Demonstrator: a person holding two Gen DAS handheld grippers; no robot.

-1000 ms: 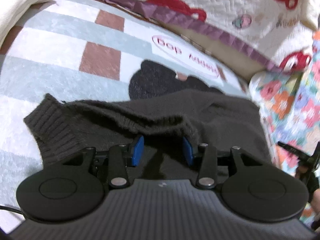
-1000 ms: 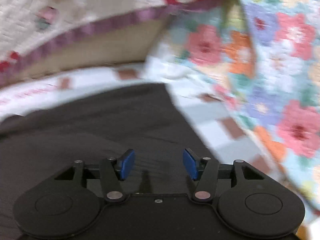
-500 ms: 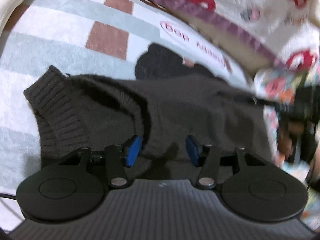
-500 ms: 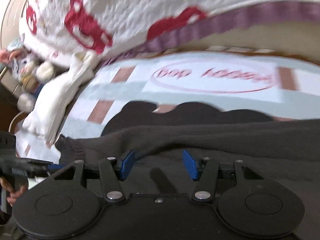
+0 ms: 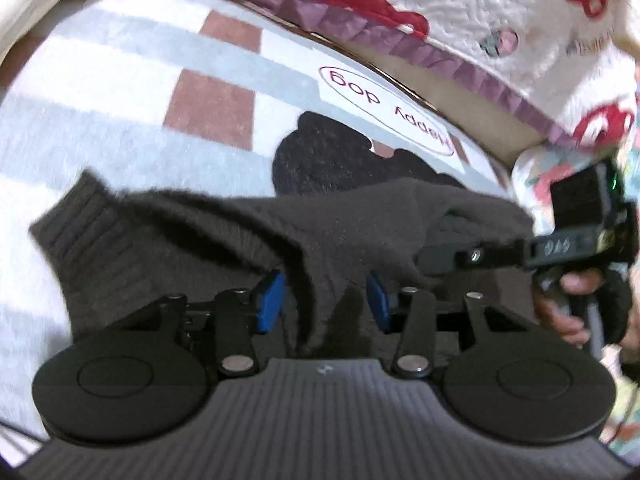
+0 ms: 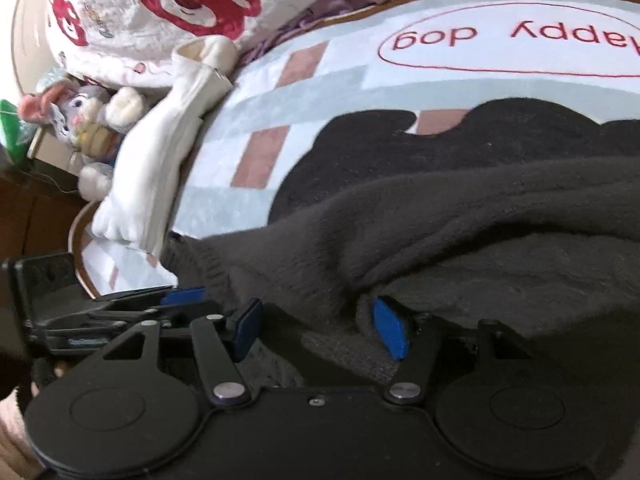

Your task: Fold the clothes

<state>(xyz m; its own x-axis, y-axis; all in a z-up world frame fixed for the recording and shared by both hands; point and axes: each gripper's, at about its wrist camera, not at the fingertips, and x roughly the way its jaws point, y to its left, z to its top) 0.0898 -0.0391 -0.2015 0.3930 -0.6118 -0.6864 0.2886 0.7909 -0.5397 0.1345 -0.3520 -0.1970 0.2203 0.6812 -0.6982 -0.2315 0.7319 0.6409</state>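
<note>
A dark grey knitted sweater [image 5: 224, 232] lies on a patchwork blanket [image 5: 100, 80] on the bed. Its ribbed hem [image 5: 84, 236] points left. My left gripper [image 5: 324, 300] is open, with a raised fold of the sweater between its blue pads. My right gripper [image 6: 320, 328] is open too, its pads low over a fold of the sweater [image 6: 440, 240]. The right gripper also shows in the left wrist view [image 5: 480, 256], reaching under the sweater's right edge. The left gripper shows at the left of the right wrist view [image 6: 120, 308].
A white quilt [image 5: 480, 12] with red bears and a purple border lies behind. A floral blanket [image 5: 536, 184] lies at the right. A white folded cloth [image 6: 160, 160] and plush toys [image 6: 84, 112] lie at the bed's left edge.
My right gripper has swung left across the sweater and come close to my left gripper. The left gripper has moved forward so the raised fold now sits between its pads. Both stay open.
</note>
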